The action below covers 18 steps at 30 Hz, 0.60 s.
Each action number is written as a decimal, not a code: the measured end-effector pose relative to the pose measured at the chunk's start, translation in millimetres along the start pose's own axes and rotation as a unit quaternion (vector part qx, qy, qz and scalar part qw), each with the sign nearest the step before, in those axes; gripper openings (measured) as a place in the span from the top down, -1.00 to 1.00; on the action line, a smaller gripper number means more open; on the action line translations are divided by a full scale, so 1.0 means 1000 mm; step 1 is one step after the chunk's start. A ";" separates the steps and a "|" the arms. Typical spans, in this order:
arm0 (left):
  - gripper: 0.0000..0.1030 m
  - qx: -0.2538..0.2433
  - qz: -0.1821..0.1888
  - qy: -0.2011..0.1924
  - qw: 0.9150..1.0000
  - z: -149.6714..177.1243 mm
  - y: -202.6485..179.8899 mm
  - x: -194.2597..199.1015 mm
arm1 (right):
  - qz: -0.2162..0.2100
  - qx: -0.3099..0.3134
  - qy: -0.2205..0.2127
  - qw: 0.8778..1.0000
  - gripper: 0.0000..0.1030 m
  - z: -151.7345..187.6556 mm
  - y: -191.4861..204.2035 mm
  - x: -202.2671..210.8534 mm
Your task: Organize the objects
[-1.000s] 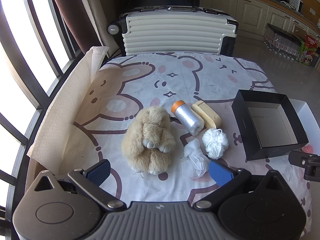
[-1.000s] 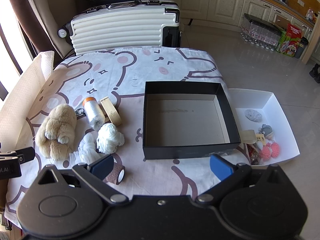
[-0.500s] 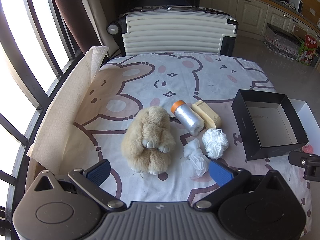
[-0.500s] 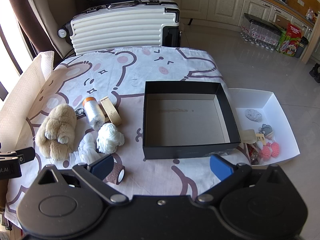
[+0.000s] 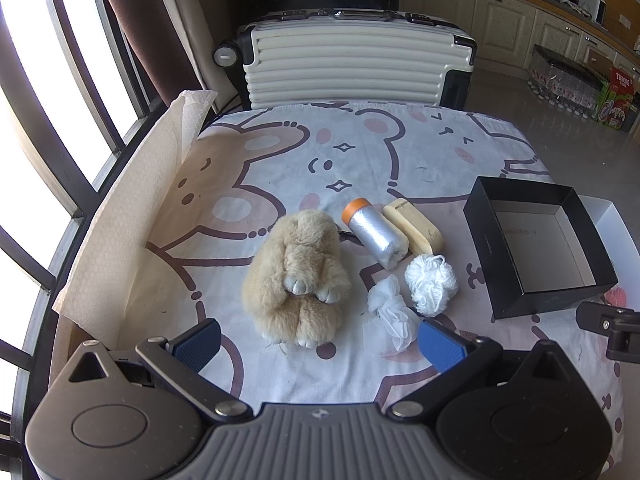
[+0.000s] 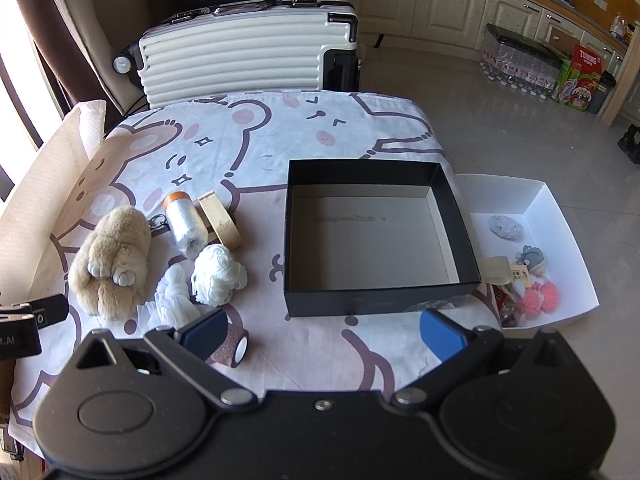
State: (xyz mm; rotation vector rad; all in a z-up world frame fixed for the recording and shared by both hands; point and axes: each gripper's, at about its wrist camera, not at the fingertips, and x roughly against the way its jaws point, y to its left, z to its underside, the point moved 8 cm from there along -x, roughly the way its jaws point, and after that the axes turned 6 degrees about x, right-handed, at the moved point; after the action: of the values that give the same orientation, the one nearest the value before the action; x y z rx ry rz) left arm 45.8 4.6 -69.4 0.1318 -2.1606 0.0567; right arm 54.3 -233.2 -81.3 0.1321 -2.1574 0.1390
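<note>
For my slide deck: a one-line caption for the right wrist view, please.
Open right gripper faces an empty black box, with a plush bunny on the bear-print cloth.

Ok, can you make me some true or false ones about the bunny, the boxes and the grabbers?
1. The black box is empty. True.
2. The bunny sits inside the black box. False: it lies on the cloth, left of the box.
3. Both grippers, left and right, are open and hold nothing. True.
4. The white box is empty. False: small toys lie in it.
5. The bottle has an orange cap. True.
</note>
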 end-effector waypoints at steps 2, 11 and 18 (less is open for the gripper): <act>-1.00 -0.006 -0.002 0.001 1.000 0.000 -0.001 0.000 | -0.001 0.000 0.004 1.000 -1.00 0.000 0.002 -0.002; -1.00 -0.020 -0.007 0.006 1.000 -0.001 0.002 -0.010 | -0.013 0.018 0.005 1.000 -1.00 -0.005 0.021 -0.005; -1.00 0.002 0.009 0.020 1.000 -0.003 0.005 -0.027 | -0.048 0.002 0.017 0.999 -1.00 -0.008 0.034 -0.020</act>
State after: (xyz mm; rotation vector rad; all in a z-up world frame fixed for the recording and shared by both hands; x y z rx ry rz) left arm 62.3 11.8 -89.8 0.1134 -2.1226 0.0731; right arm 66.8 -197.2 -95.0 0.2338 -2.1122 0.0896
